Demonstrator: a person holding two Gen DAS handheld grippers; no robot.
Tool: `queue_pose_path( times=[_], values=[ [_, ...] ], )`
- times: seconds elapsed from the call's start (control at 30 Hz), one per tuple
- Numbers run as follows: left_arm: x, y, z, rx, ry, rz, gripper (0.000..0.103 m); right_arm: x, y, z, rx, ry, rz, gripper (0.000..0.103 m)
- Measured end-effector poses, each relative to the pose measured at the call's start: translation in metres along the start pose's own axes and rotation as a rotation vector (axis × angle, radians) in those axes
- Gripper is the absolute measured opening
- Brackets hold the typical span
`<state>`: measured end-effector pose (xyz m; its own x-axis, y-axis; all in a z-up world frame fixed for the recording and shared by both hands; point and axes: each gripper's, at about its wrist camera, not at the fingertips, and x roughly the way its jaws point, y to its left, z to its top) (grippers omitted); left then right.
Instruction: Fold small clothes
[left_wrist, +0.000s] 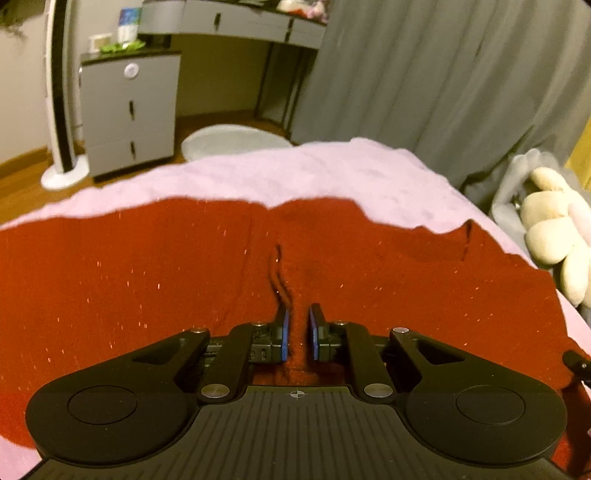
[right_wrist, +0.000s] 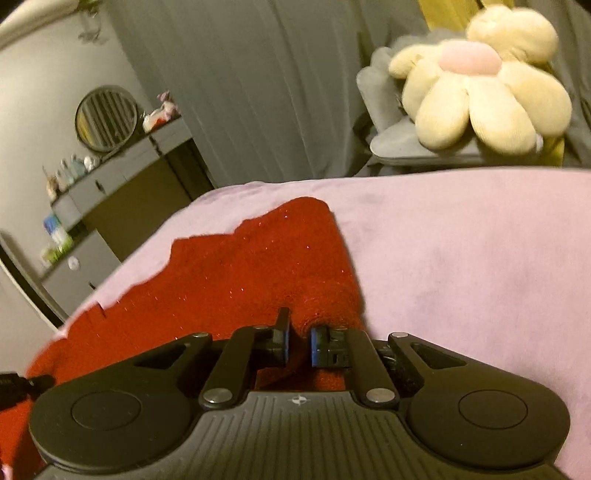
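A dark red knit garment (left_wrist: 147, 277) with small glittery flecks lies spread flat on a lilac blanket (left_wrist: 332, 173). My left gripper (left_wrist: 298, 319) is down on the cloth, with a raised ridge of red fabric pinched between its blue pads (left_wrist: 284, 332). A dark crease runs away from its tips. In the right wrist view the same garment (right_wrist: 240, 273) ends in a folded right edge against the blanket (right_wrist: 461, 258). My right gripper (right_wrist: 299, 334) is shut on a bunched bit of that edge.
A cream flower-shaped plush (right_wrist: 476, 96) rests on a grey seat beyond the bed's right side. Grey curtains (left_wrist: 443, 74) hang behind. A grey drawer cabinet (left_wrist: 129, 114), a white tower fan (left_wrist: 61, 110) and a desk (left_wrist: 229, 22) stand past the far edge.
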<state>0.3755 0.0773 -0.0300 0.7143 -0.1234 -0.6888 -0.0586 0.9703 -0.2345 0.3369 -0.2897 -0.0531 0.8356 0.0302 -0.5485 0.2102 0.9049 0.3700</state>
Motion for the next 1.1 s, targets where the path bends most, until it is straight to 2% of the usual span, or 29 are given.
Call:
queue_pose_path(
  times=[0.2, 0.3, 0.37, 0.43, 0.6, 0.7, 0.77, 0.83, 0.93, 0.97, 1.03, 1.1],
  values=[
    [0.002, -0.002, -0.002, 0.034, 0.013, 0.016, 0.014, 0.007, 0.008, -0.006, -0.141, 0.013, -0.041, 0.008],
    [-0.001, -0.002, -0.002, 0.058, 0.019, 0.025, 0.020, -0.002, 0.006, -0.001, -0.143, 0.049, -0.009, 0.010],
    [-0.003, 0.000, -0.002, 0.062, 0.020, 0.028, 0.027, -0.016, 0.002, 0.002, -0.141, 0.078, 0.026, 0.015],
    [-0.008, 0.003, -0.001, 0.054, 0.018, 0.023, 0.030, -0.034, 0.000, 0.002, -0.172, 0.082, 0.054, 0.021],
    [-0.026, 0.003, -0.001, 0.002, -0.035, 0.007, 0.030, -0.065, -0.001, 0.004, -0.233, -0.003, 0.030, 0.020],
    [-0.035, -0.008, 0.002, 0.000, -0.078, -0.017, 0.035, -0.052, 0.014, 0.008, -0.242, -0.013, 0.040, 0.020],
    [-0.035, -0.016, 0.004, 0.011, -0.092, -0.036, 0.050, -0.036, 0.031, 0.007, -0.282, 0.005, 0.058, 0.020],
    [-0.025, -0.023, 0.005, 0.022, -0.067, -0.037, 0.051, -0.015, 0.051, 0.003, -0.354, 0.034, 0.058, 0.019],
    [-0.006, -0.027, 0.001, 0.013, 0.004, -0.032, 0.051, 0.010, 0.067, -0.008, -0.480, 0.080, -0.012, 0.015],
    [-0.003, -0.027, -0.001, 0.012, 0.005, -0.035, 0.052, 0.013, 0.070, -0.011, -0.521, 0.079, -0.026, 0.013],
    [-0.001, -0.032, -0.006, 0.036, -0.006, -0.033, 0.054, 0.018, 0.071, -0.017, -0.637, 0.058, -0.119, 0.013],
    [-0.002, -0.037, -0.010, 0.056, -0.011, -0.052, 0.061, 0.021, 0.059, -0.013, -0.620, 0.068, -0.112, 0.013]
  ],
)
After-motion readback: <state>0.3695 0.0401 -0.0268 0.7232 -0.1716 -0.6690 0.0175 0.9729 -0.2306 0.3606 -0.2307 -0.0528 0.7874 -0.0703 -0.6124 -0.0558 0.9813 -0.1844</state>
